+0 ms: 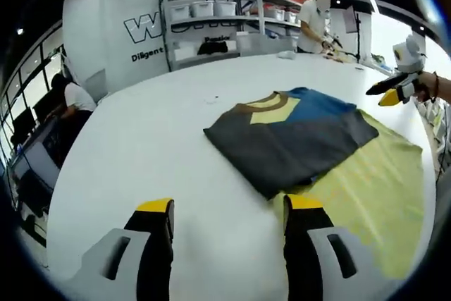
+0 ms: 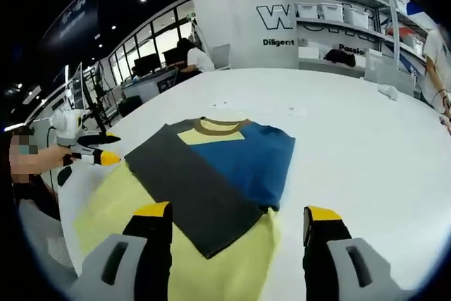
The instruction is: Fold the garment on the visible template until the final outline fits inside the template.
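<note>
1. Folded shirt (image 2: 215, 170) lies on the yellow template (image 2: 141, 230) on the white table (image 2: 352, 146), its long axis running from collar towards the right gripper (image 2: 236, 227)
2. Both grippers, left gripper (image 1: 227, 220) included, hover open and empty, the right one nearer the shirt

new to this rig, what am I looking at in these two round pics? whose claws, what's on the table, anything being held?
There is no robot here. A person holds a handheld gripper in each hand, and a fisheye camera rides on each one, looking forward past its two yellow-tipped jaws.

In the left gripper view, the left gripper is at the bottom, jaws apart, holding nothing. The right gripper stands the same in its own view.

On the white table lies a folded shirt in grey, blue and yellow with a brown collar. It rests partly on a pale yellow sheet, the folding template. Shelves with bins and other people are behind.
</note>
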